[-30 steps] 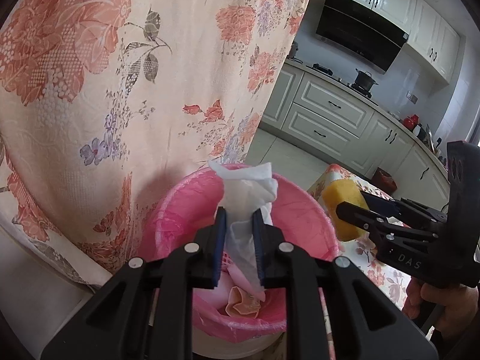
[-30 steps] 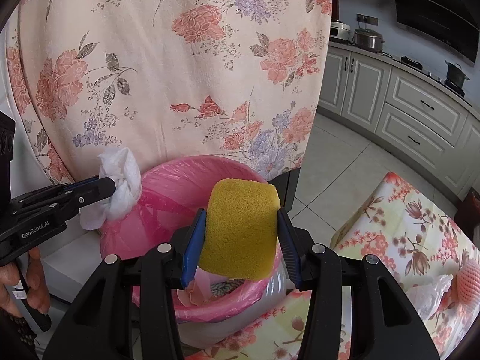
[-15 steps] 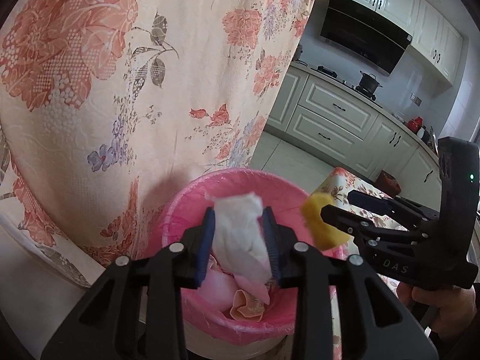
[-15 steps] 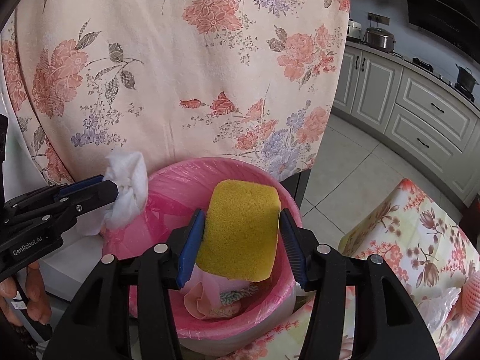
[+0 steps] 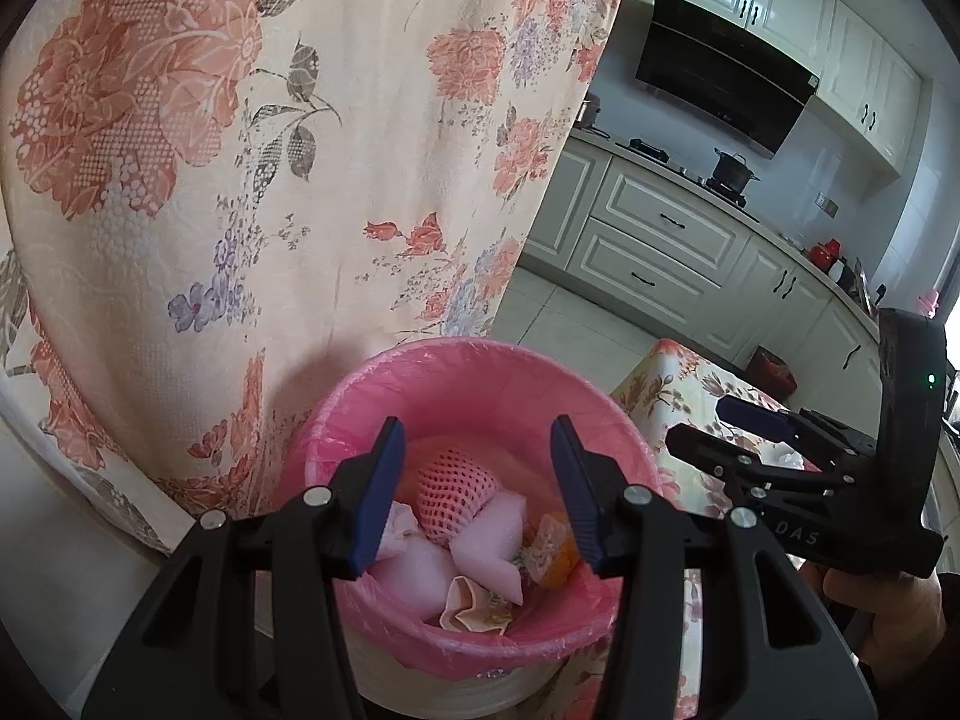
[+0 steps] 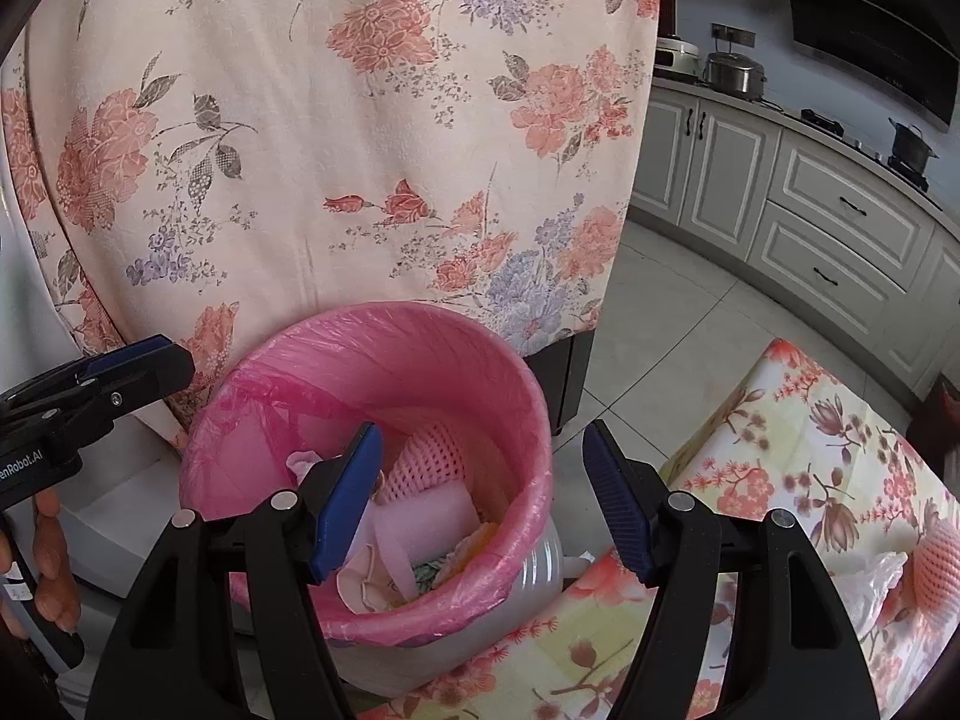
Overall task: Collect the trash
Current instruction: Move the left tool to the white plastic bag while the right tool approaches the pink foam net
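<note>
We see the trash bin, lined with a pink bag, standing just below both of our grippers at the edge of a floral tablecloth and in front of a large flowered fabric. Inside the bin lie a pink foam fruit net, white crumpled tissues, a yellow sponge half buried at the right side, and some small wrappers. Our left gripper hangs over the bin with its jaws opening and nothing between them; the trash shows in the gap below. Our right gripper is likewise over the bin, its jaws opening and empty. On the tablecloth to the far right we see another foam net beside a clear plastic bag. Behind stand white kitchen cabinets and a black range hood.
</note>
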Demonstrator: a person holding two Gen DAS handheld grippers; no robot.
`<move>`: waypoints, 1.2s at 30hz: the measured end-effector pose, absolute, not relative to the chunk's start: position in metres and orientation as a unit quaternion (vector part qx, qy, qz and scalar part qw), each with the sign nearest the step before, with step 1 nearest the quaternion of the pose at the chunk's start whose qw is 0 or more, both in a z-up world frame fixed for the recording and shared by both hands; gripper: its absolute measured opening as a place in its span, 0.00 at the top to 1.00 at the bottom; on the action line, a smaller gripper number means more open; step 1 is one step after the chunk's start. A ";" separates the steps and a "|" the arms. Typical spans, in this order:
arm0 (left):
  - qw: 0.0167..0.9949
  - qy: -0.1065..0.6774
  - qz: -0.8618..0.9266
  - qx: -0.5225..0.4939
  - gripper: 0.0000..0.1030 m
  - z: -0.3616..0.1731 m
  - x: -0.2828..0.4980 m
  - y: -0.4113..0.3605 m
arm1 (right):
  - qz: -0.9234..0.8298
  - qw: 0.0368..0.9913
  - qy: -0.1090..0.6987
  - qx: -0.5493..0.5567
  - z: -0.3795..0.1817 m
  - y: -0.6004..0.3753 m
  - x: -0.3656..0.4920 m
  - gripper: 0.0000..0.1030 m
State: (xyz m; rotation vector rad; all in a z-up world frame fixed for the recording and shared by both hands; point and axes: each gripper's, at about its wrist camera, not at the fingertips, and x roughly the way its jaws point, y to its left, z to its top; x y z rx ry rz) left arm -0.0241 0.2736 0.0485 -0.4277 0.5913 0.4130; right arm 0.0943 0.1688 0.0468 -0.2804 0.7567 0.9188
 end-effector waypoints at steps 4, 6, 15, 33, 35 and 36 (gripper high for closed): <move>0.917 0.285 0.192 -0.204 0.50 0.052 -0.018 0.263 | 0.419 0.828 0.353 -0.123 0.049 0.146 0.101 0.36; 0.919 0.286 0.185 -0.199 0.50 0.055 -0.013 0.255 | 0.412 0.832 0.352 -0.117 0.050 0.133 0.106 0.36; 0.925 0.291 0.158 -0.188 0.41 0.060 0.014 0.215 | 0.382 0.851 0.346 -0.100 0.057 0.075 0.127 0.35; 0.933 0.316 0.093 -0.147 0.37 0.060 0.084 0.123 | 0.322 0.880 0.344 -0.064 0.059 -0.035 0.174 0.31; 0.933 0.319 0.085 -0.142 0.36 0.060 0.093 0.112 | 0.315 0.882 0.344 -0.060 0.058 -0.047 0.179 0.31; 0.933 0.320 0.081 -0.141 0.35 0.059 0.097 0.107 | 0.312 0.883 0.344 -0.059 0.057 -0.052 0.182 0.31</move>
